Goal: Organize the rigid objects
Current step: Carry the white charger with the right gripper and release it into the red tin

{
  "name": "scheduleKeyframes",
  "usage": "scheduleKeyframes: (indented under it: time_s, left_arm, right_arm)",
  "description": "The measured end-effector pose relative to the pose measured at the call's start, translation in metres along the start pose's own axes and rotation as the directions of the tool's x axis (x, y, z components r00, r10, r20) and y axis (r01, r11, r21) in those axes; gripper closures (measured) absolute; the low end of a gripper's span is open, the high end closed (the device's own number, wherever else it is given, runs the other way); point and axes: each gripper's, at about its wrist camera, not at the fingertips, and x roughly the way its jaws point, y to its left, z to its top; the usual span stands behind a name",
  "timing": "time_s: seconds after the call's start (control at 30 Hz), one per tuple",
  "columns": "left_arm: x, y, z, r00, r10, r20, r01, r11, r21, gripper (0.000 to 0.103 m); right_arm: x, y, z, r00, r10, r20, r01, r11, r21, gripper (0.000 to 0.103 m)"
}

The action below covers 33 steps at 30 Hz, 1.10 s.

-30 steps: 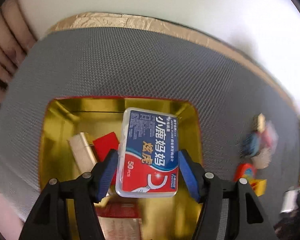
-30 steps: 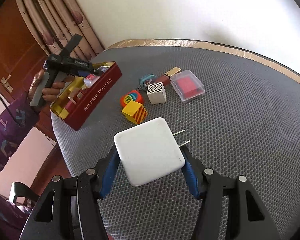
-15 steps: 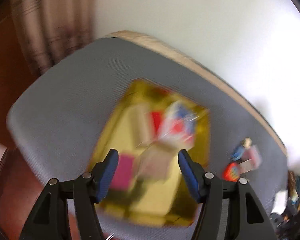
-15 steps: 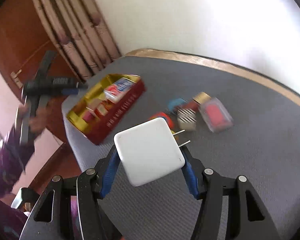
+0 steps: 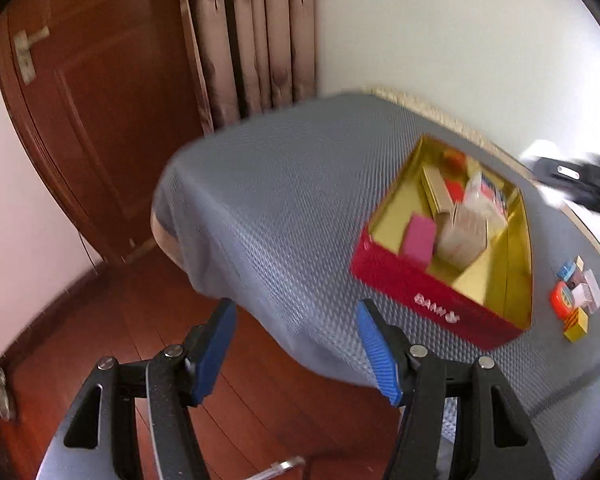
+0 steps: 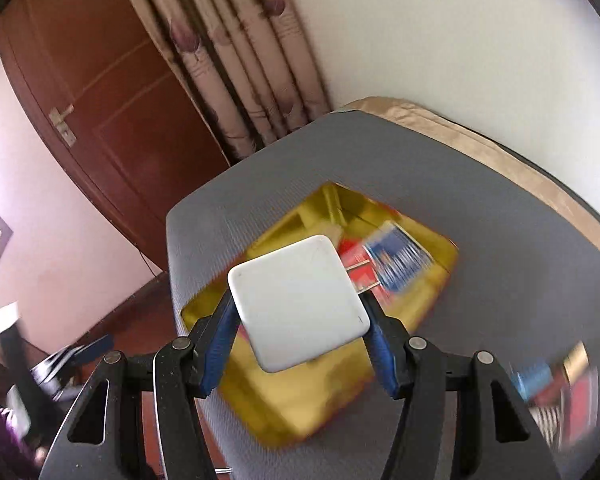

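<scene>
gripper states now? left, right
Left gripper: open, nothing between the jaws.
Right gripper: shut on white charger.

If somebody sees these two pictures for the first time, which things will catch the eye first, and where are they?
First comes the white charger, clamped in the right gripper above the gold-lined red tin, its prongs pointing toward the tin's far side. The tin stands on the grey table mat, already holding a pink block and small boxes. The left gripper is open and empty near the table's edge.

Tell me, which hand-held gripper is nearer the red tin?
Right. The right hand-held gripper holds the white charger over the red tin; the left hand-held gripper hangs empty, off to its side.
</scene>
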Motion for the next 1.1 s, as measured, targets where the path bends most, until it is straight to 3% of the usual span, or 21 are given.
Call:
scheduleKeyframes:
  time_s: [0.1, 0.3, 0.8, 0.9, 0.97, 1.0, 1.1]
  left_arm:
    - [-0.008, 0.006, 0.001, 0.999, -0.023, 0.032, 0.024, 1.0, -0.009, 0.039]
    - [0.009, 0.01, 0.007, 0.997, -0.058, -0.047, 0.058, 0.998, -0.007, 0.039]
    - [0.018, -0.002, 0.004, 0.996, -0.035, -0.083, 0.04, 0.998, 0.056, 0.039]
    - [0.018, -0.002, 0.004, 0.996, -0.032, -0.078, 0.037, 0.997, 0.061, 0.039]
    - [0.017, -0.003, 0.004, 0.997, -0.033, -0.073, 0.038, 0.997, 0.068, 0.039]
    - [0.016, -0.004, 0.003, 0.997, -0.032, -0.069, 0.038, 0.997, 0.074, 0.039]
    - [0.014, -0.007, 0.002, 0.998, -0.02, -0.057, 0.026, 0.995, 0.099, 0.039]
  right_arm:
    - [0.039, 0.01, 0.022, 0.998, -0.045, -0.039, 0.043, 0.998, -0.04, 0.047]
    - [0.089, 0.015, 0.043, 0.987, -0.123, -0.103, 0.113, 0.988, -0.101, 0.047]
    - [0.136, -0.005, 0.048, 0.976, -0.148, -0.161, 0.145, 0.989, -0.031, 0.045]
    - [0.127, -0.011, 0.052, 0.983, -0.138, -0.12, 0.14, 0.99, 0.007, 0.045]
    - [0.106, -0.016, 0.055, 0.997, -0.054, -0.048, 0.057, 0.997, 0.06, 0.043]
    - [0.097, -0.019, 0.056, 0.999, -0.028, -0.023, 0.03, 0.996, 0.083, 0.036]
    - [0.056, -0.023, 0.054, 0.996, -0.007, 0.085, -0.005, 0.991, 0.137, 0.035]
